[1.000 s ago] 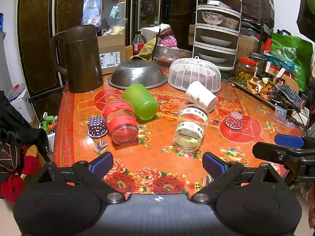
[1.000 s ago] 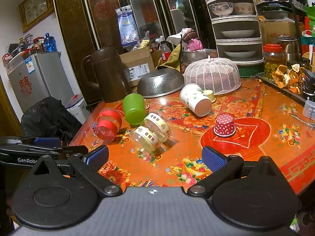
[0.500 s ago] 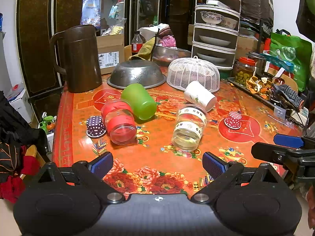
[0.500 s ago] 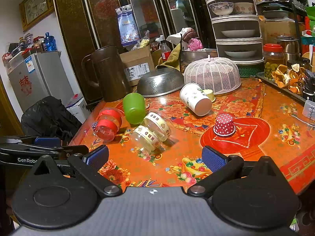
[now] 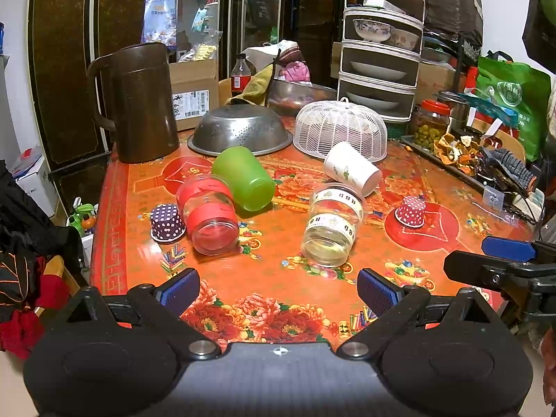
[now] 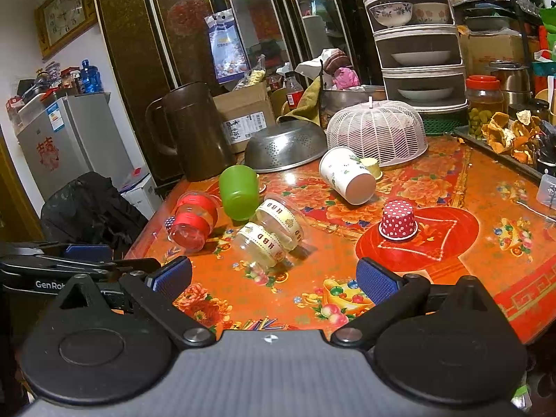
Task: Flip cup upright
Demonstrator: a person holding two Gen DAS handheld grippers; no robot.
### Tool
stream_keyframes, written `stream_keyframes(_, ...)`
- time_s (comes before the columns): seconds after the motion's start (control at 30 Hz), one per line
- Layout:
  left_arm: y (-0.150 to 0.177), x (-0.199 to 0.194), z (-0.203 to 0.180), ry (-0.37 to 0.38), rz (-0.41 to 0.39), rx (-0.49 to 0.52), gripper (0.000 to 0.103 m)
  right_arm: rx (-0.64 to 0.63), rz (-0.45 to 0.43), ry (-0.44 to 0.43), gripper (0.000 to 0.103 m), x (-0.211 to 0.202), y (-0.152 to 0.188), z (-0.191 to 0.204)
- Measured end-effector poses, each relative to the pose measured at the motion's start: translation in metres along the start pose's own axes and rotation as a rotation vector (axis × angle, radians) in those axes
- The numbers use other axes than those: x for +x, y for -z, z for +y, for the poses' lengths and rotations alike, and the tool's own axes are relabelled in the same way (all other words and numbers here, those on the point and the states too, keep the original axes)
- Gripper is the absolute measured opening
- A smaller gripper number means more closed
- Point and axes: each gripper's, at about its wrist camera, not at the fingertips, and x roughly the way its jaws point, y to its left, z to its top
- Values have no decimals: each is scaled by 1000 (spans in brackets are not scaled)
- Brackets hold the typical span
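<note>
Several cups lie on their sides on the orange floral table: a green plastic cup, a red-banded clear cup, a clear cup with "HBD" bands and a white paper cup. A purple dotted cup and a red dotted cup stand upside down. My left gripper is open and empty at the near edge. My right gripper is open and empty, also short of the cups.
A brown pitcher, an overturned steel colander and a white mesh food cover stand behind the cups. A tray of peels lies at the right. The right gripper shows in the left wrist view.
The left wrist view has edged slightly closer to the table; the cups sit a little lower left in frame. Nothing on the table has moved.
</note>
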Motion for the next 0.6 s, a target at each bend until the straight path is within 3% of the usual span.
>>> stream_keyframes(0.6, -1, 6, -1, 2, 13, 1, 99, -20, 0, -13, 102, 3, -3, 0)
